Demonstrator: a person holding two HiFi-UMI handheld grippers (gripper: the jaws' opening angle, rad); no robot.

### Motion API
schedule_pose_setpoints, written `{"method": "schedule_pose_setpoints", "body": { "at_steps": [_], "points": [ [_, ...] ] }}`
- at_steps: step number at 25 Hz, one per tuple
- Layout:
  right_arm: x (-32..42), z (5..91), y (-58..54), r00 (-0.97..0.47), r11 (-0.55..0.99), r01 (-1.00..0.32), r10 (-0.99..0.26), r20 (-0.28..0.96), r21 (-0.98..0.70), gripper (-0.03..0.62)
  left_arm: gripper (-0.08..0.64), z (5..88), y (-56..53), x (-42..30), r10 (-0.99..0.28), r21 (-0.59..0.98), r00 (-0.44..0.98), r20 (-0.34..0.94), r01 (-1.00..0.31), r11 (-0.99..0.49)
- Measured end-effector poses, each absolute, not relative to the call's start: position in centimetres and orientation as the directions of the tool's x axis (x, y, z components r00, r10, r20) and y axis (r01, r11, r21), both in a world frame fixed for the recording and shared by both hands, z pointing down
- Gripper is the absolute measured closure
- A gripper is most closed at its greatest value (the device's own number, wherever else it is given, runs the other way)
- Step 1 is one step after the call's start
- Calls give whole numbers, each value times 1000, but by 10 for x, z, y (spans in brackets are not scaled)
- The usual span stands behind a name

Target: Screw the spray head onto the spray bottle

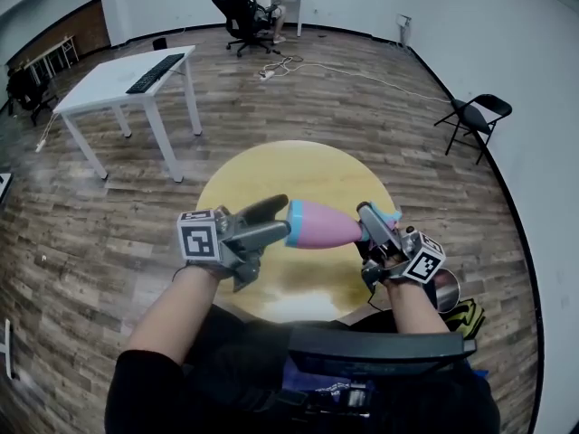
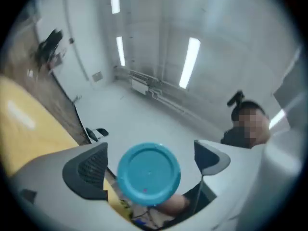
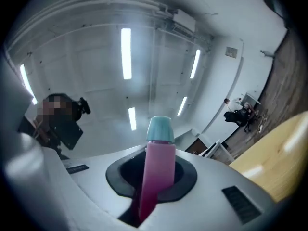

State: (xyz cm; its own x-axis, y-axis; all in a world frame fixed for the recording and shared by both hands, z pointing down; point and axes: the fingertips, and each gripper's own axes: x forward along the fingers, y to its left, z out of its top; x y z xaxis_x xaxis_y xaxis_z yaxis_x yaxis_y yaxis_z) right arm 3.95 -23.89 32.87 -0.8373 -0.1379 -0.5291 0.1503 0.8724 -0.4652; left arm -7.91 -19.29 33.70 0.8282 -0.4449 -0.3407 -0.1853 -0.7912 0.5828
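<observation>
Pinches the spray head (image 3: 158, 150) in the right gripper (image 1: 373, 226) at the neck of the spray bottle (image 1: 326, 226), level above the yellow surface (image 1: 298, 165), left gripper (image 1: 276, 221) spread round its teal base (image 2: 149, 174); looks partly threaded, probably needs more turns.

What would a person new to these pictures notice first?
A pink bottle with a blue bottom lies level in the air over the round yellow table, between both grippers. The right gripper clamps its spray head; the left gripper's fingers stand open around the bottom.
</observation>
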Motion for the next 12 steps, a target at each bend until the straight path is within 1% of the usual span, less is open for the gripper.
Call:
{"method": "schedule_pose_setpoints", "body": {
  "at_steps": [1,2,3,4,6,8,9,11,12],
  "points": [
    [33,330,-232,-858,903,118,-116,-500,-412,555,-8,336,-192,-72,-417,636,828,-376,-97,-766],
    [28,330,-225,-871,921,112,-90,-483,-374,555,-8,335,-189,-60,-383,642,844,-375,-62,-764],
    [24,330,-221,-873,924,128,-67,-483,-359,555,-17,334,-184,-47,-344,615,871,-351,-62,-786],
    [23,329,-219,-867,919,156,-49,-495,-363,555,-1,332,-178,-36,-307,567,897,-317,-80,-820],
    [27,329,-219,-857,899,210,-20,-514,-384,552,6,334,-163,-19,-252,430,945,-207,-144,-891],
    [29,330,-218,-869,880,242,9,-494,-409,548,12,351,-150,-4,-231,210,973,-12,-224,-952],
    [28,331,-219,-881,869,248,18,-473,-428,548,14,364,-146,1,-251,60,963,103,-257,-964],
    [24,338,-222,-899,845,247,18,-437,-473,548,15,392,-148,1,-359,-278,884,300,-279,-919],
    [23,342,-224,-903,832,245,10,-429,-497,549,15,403,-152,-2,-435,-435,824,364,-263,-861]
  ]
}}
